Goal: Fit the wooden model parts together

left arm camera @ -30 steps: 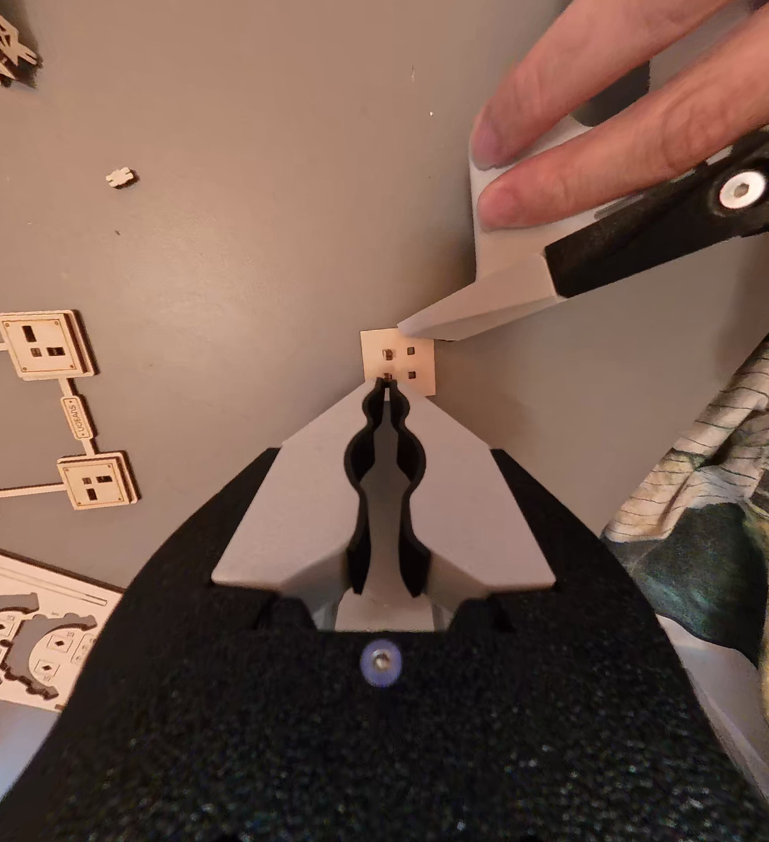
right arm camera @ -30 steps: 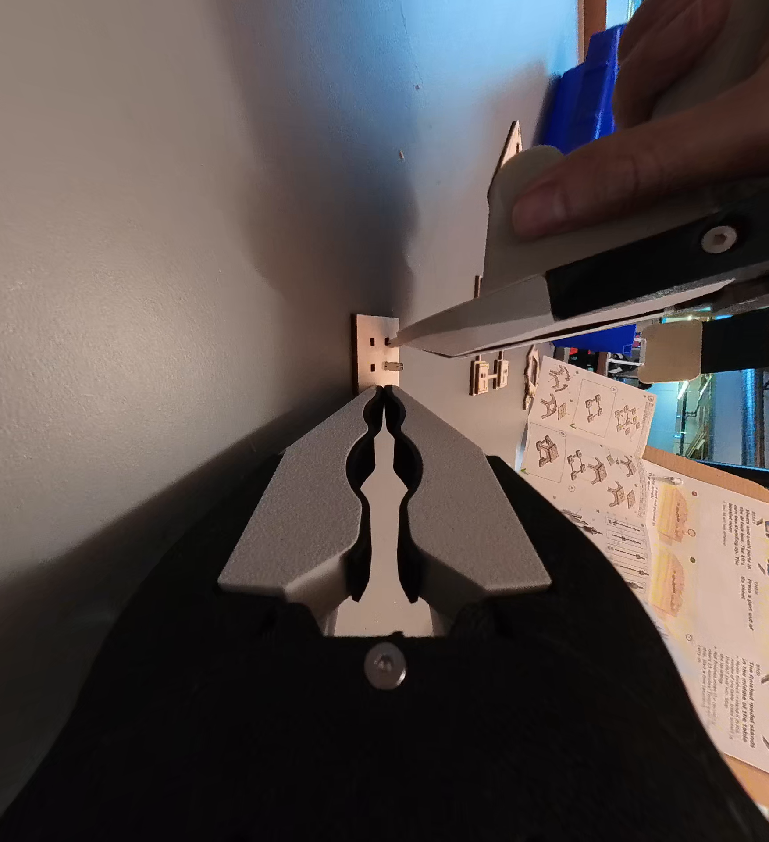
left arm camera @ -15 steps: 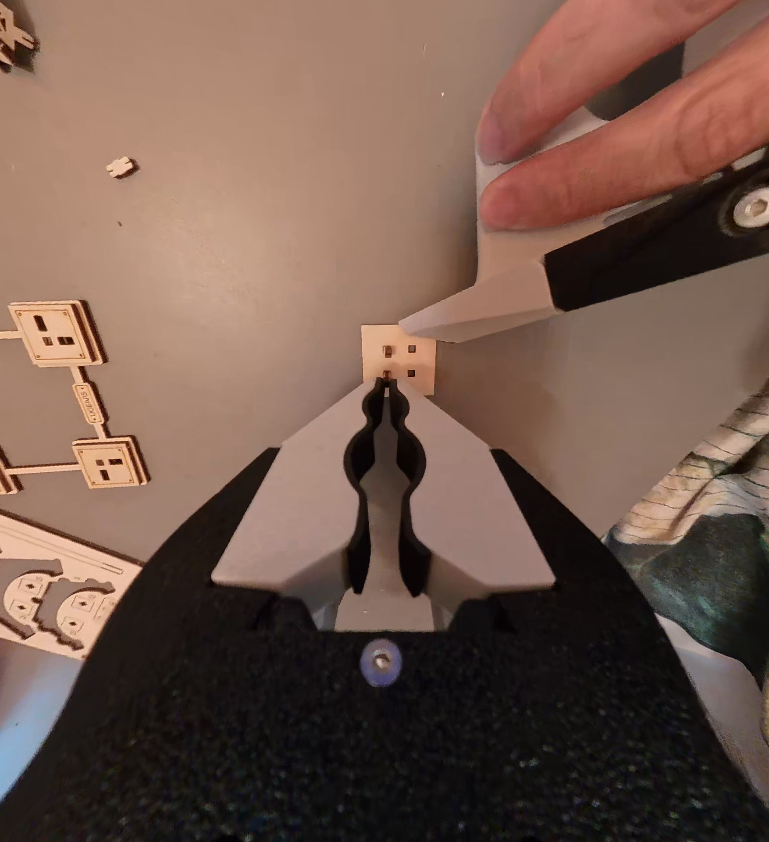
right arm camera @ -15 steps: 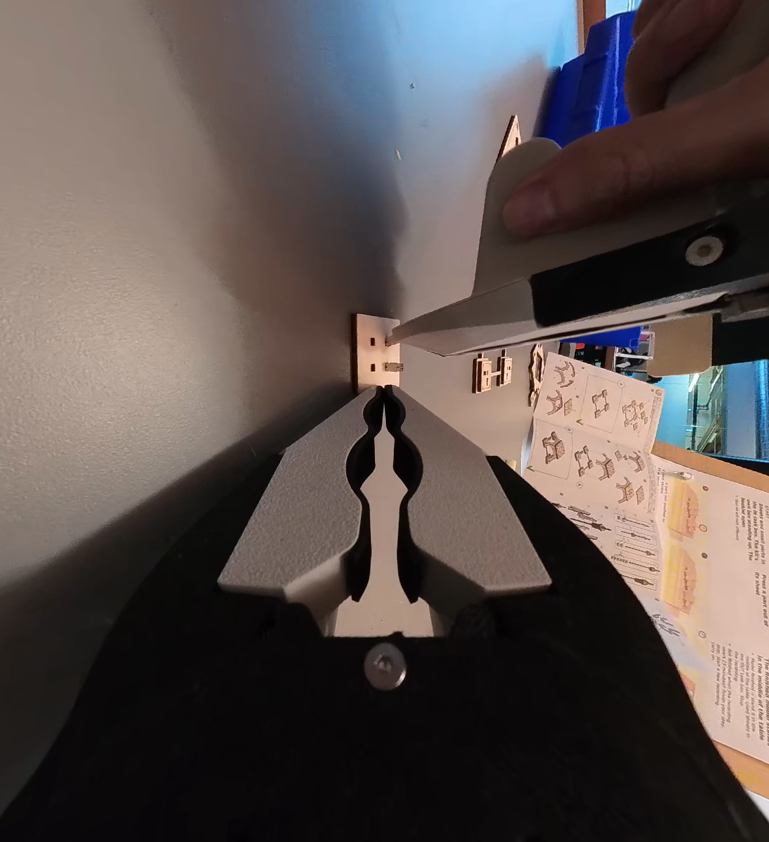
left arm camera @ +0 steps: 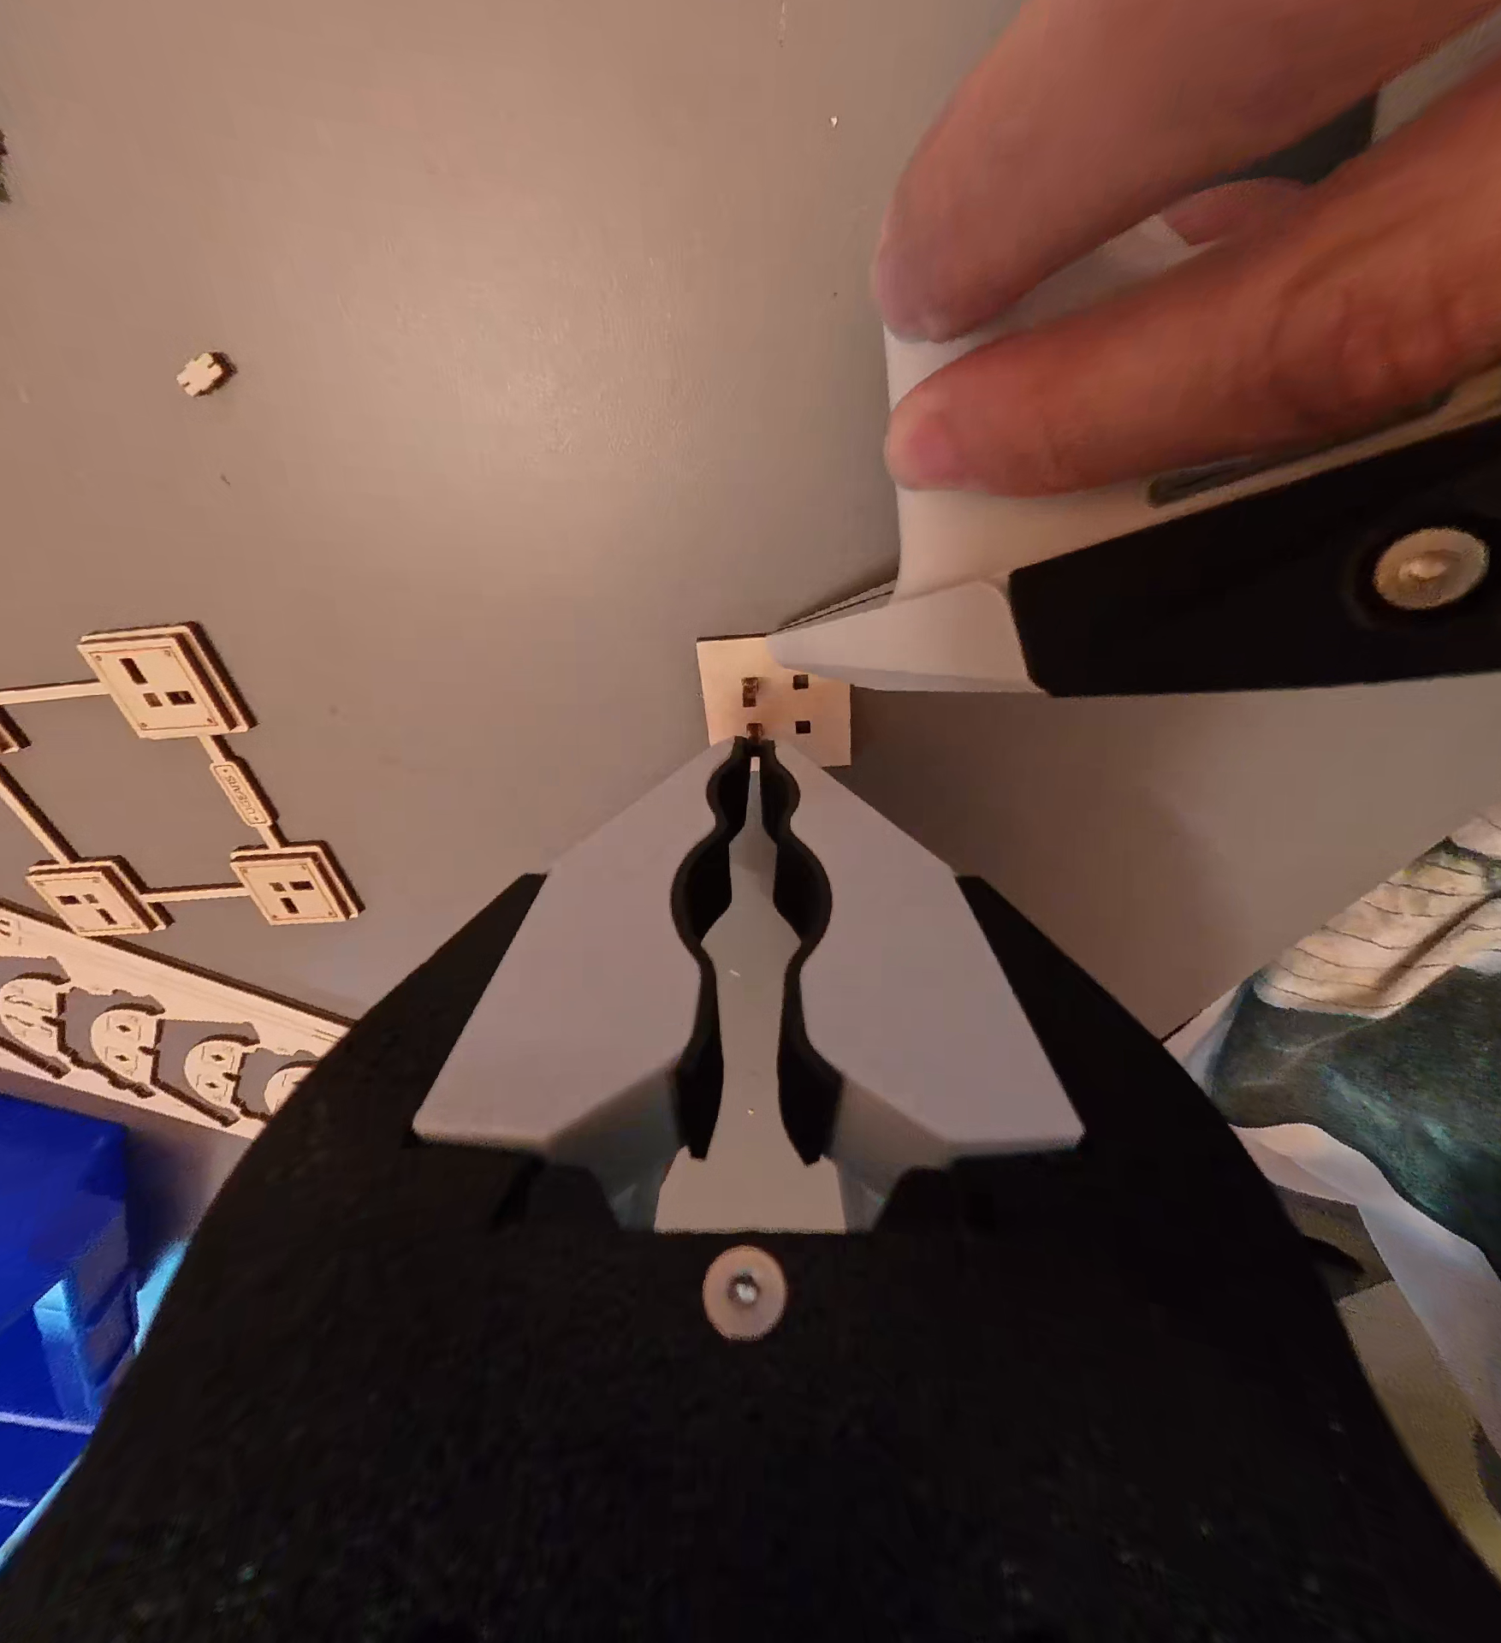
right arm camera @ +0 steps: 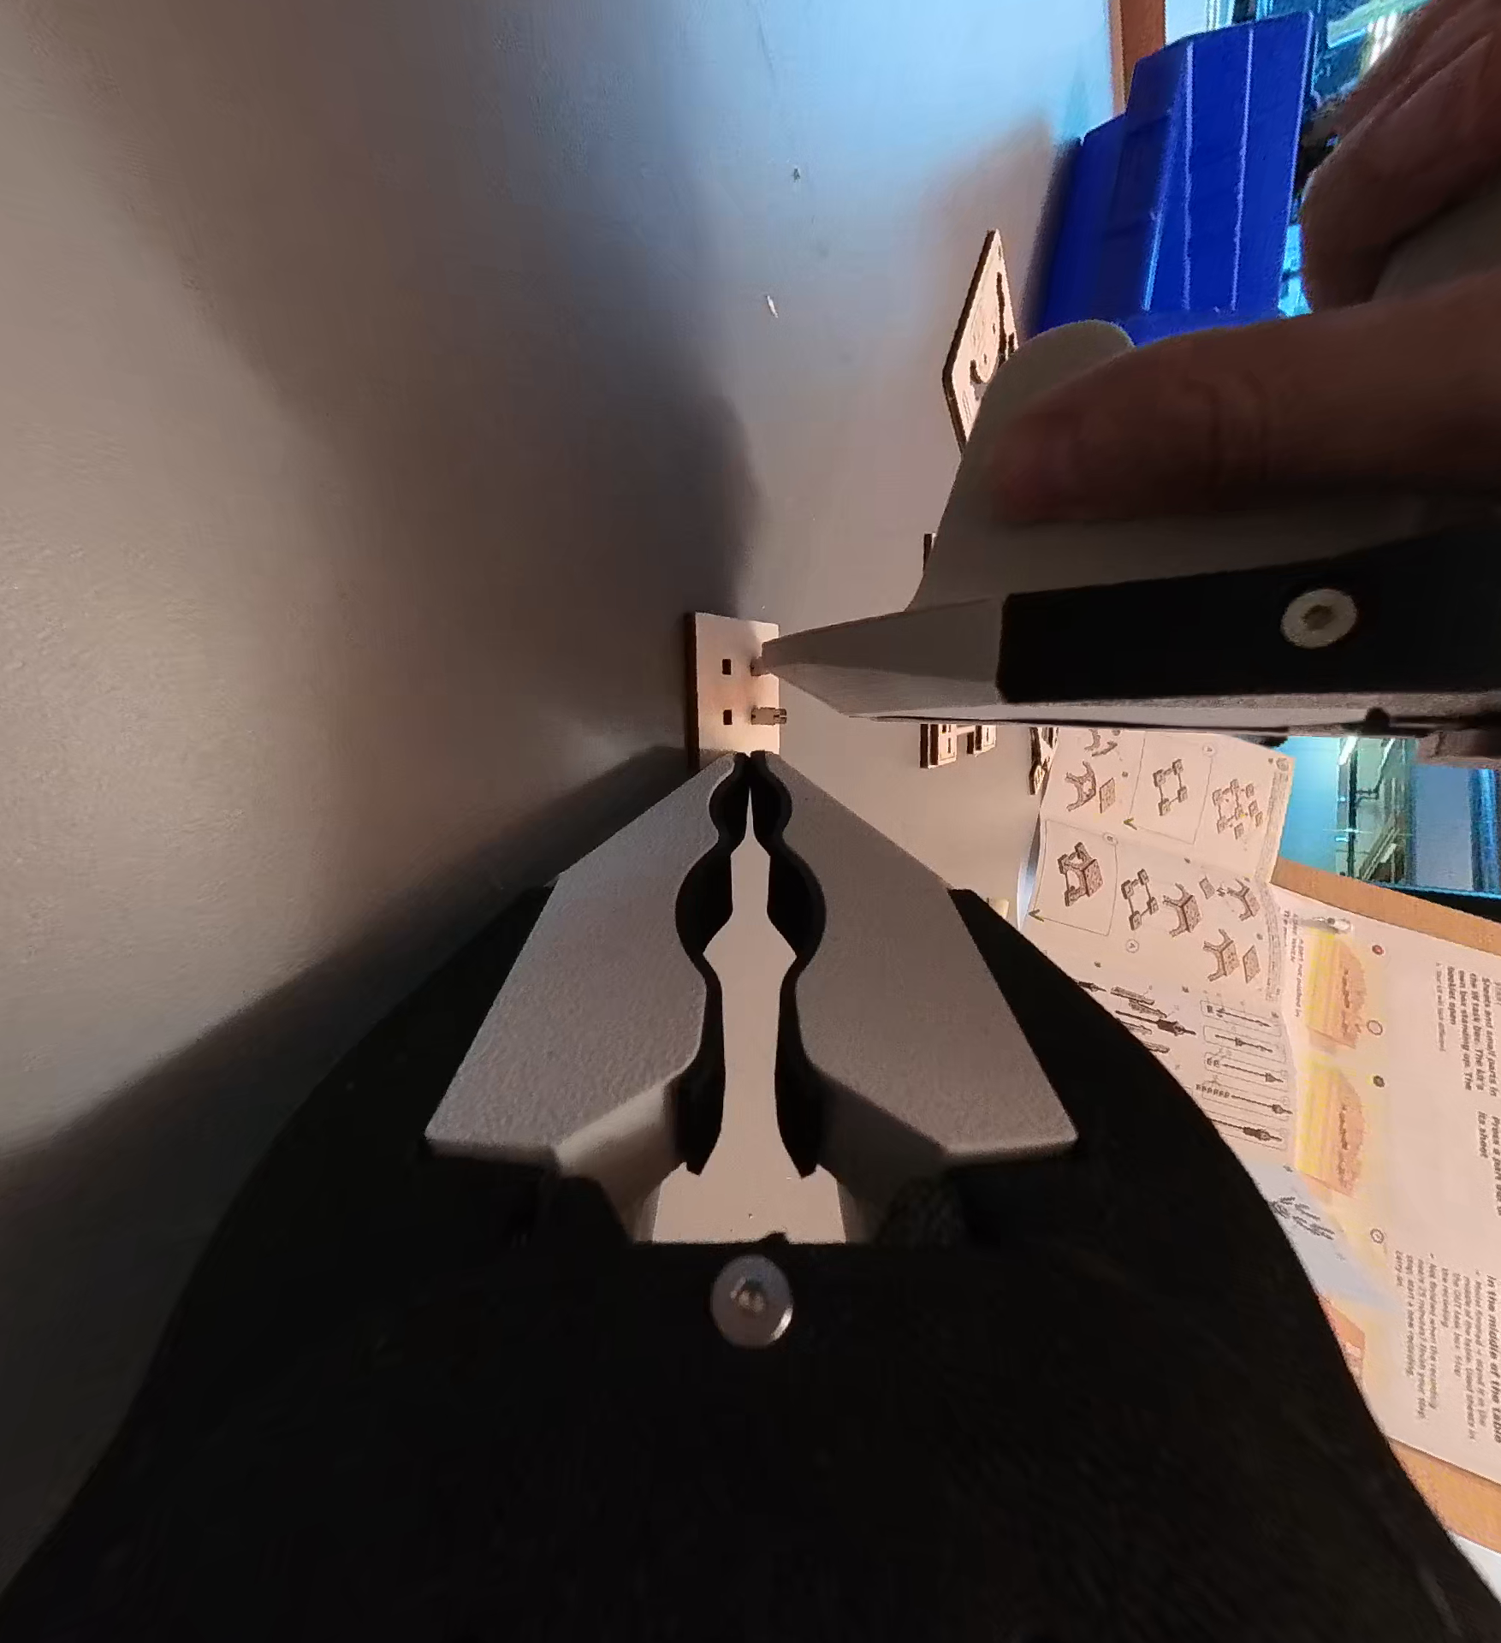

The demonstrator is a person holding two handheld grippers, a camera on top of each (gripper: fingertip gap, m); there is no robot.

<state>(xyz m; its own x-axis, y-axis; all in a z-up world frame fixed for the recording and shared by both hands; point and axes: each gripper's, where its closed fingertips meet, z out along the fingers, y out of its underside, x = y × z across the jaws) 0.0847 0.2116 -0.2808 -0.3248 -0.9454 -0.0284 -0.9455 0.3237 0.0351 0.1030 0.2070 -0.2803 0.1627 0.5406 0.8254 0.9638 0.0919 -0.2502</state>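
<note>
A small square wooden plate [left arm camera: 818,711] with four holes is held just above the grey table [left arm camera: 462,356]. My right gripper [right arm camera: 749,760] is shut on the plate's edge [right arm camera: 720,645]; in the left wrist view it comes in from the right [left arm camera: 774,653]. My left gripper [left arm camera: 751,751] is shut on a small wooden peg [left arm camera: 753,731] that sits at one hole of the plate. In the right wrist view the left gripper [right arm camera: 769,662] reaches in from the right onto that peg [right arm camera: 758,664]. A second peg [right arm camera: 767,714] stands in the hole beside it.
Joined square wooden frames [left arm camera: 160,693], a punched part sheet [left arm camera: 107,1049] and a loose cross piece [left arm camera: 205,373] lie to the left. A blue bin [left arm camera: 9,1245] is at lower left, cloth [left arm camera: 1396,1022] at right. Instruction sheets [right arm camera: 1174,845] and blue bins [right arm camera: 1218,178] lie behind. Less than 4 cm separates the two grippers' tips.
Both grippers stay shut on the peg and the plate. The left wrist view has swung a little, bringing the blue bin into sight. The right gripper lies flatter across that view.
</note>
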